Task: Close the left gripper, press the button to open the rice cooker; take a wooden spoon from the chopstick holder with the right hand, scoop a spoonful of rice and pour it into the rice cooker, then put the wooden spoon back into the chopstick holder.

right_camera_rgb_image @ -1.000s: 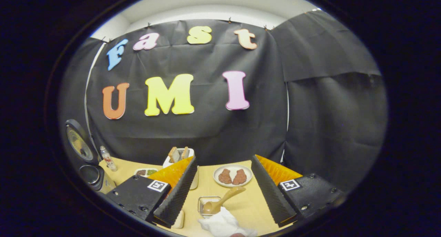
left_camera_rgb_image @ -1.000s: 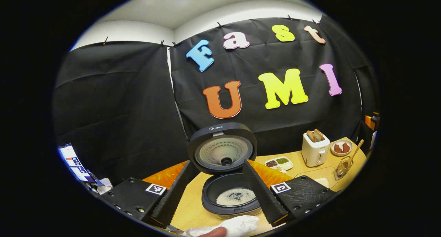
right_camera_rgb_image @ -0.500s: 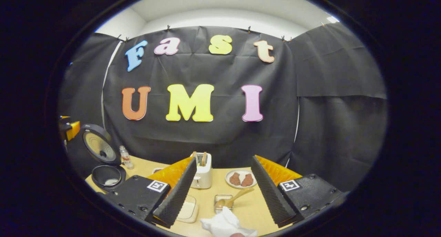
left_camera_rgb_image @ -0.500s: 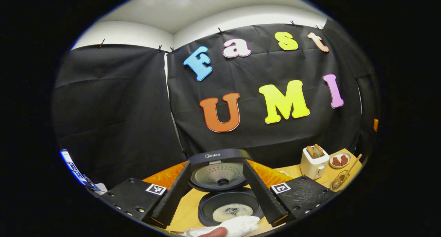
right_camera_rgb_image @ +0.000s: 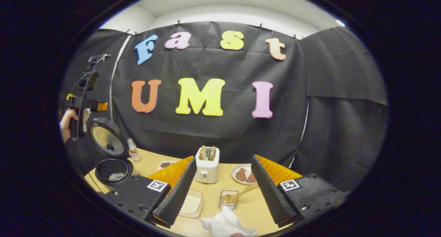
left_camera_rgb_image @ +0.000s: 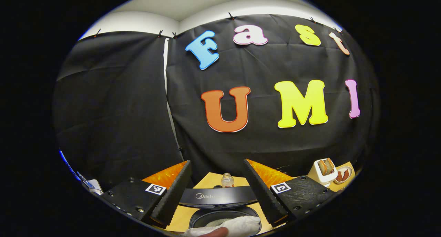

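Rice is seen, as a pale patch, in the open pot of the rice cooker at the bottom of the left gripper view, the dark lid edge standing across the frame just above it. The left gripper is held with its jaws spread wide and nothing between them; a small bottle stands on the table behind the cooker, and a toaster sits far to the right. A white cloth lies at the lower edge, partly over the pot's rim as far as can be judged — the view there is cramped.

In the right gripper view the right gripper is likewise held open and empty. The wooden spoon is seen leaning in the chopstick holder, a small wire basket on the table just ahead between the fingers. The rice cooker stands well to the left with its lid raised, and the other gripper is held above it by a hand. A shallow dish lies beside the holder.

With rice in the pot and the spoon in the holder, the task is judged all but done — what remains, if anything, calls only for both tools to be drawn clear.
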### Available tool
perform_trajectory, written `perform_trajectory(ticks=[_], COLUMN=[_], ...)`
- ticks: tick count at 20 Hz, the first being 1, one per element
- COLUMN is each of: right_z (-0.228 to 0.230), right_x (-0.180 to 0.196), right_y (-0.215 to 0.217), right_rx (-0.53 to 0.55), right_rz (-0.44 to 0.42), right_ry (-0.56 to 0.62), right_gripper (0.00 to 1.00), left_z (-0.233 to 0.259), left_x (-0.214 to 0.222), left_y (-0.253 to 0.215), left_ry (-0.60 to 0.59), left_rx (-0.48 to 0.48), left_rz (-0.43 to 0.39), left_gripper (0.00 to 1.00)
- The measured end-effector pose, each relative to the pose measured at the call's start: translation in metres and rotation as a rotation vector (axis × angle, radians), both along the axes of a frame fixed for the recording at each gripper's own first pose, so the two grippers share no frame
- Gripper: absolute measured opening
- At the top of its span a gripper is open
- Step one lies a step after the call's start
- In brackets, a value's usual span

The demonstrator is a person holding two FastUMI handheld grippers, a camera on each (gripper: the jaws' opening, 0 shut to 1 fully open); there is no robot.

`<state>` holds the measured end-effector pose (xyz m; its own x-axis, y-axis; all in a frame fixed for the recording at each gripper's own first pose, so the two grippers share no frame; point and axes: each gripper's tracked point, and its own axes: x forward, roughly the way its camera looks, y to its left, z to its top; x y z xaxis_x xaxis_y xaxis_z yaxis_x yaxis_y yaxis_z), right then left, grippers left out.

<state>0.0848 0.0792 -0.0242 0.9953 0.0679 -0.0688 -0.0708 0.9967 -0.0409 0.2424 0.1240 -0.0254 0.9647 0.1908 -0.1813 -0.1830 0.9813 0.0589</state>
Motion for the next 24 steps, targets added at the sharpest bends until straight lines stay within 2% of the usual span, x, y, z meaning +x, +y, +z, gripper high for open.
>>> perform_trajectory(ticks=[1,2,3,5,6,9,11,12,13,16,18,20,22,24], right_z=[0.000,-0.001,-0.001,0.000,-0.001,0.001,0.004,0.004,0.004,0.003,0.004,0.002,-0.001,-0.007], right_x=[0.000,-0.002,-0.003,-0.006,-0.008,-0.012,-0.013,-0.014,-0.015,-0.022,-0.026,-0.030,-0.031,-0.030], right_y=[0.001,0.002,0.003,0.006,0.006,0.006,0.005,0.003,0.003,-0.001,-0.002,-0.006,-0.006,-0.005], right_rx=[0.003,0.002,0.002,0.002,-0.001,0.000,0.003,0.005,0.003,-0.006,-0.014,-0.021,-0.023,-0.031], right_rz=[0.002,0.005,0.007,0.015,0.017,0.014,0.012,0.008,0.008,0.002,0.001,-0.002,-0.003,0.000], right_ry=[0.001,0.005,0.008,0.010,0.010,0.005,-0.003,-0.002,-0.004,-0.003,-0.004,-0.002,0.006,0.021], right_gripper=[1.00,0.97,1.00,0.96,1.00,0.96,0.96,1.00,0.97,0.97,0.96,0.97,1.00,1.00], left_z=[-0.011,-0.020,-0.028,-0.041,-0.044,-0.051,-0.054,-0.057,-0.061,-0.097,-0.132,-0.160,-0.183,-0.193], left_x=[0.003,0.006,0.009,0.009,0.007,0.003,-0.001,-0.004,-0.007,-0.030,-0.049,-0.078,-0.080,-0.090], left_y=[0.001,0.004,0.006,0.006,0.004,0.001,-0.002,-0.003,-0.005,-0.012,-0.008,-0.016,-0.014,-0.015], left_ry=[0.036,0.074,0.106,0.155,0.174,0.185,0.183,0.184,0.187,0.269,0.330,0.403,0.399,0.413], left_rx=[-0.020,-0.027,-0.038,-0.063,-0.072,-0.073,-0.076,-0.075,-0.077,-0.121,-0.106,-0.149,-0.121,-0.142], left_rz=[0.001,0.006,0.007,0.001,-0.009,-0.023,-0.029,-0.030,-0.034,-0.042,-0.024,-0.036,-0.023,-0.020], left_gripper=[0.95,1.00,0.95,0.95,0.95,0.98,0.98,0.98,0.98,0.99,0.98,0.97,0.99,0.99])
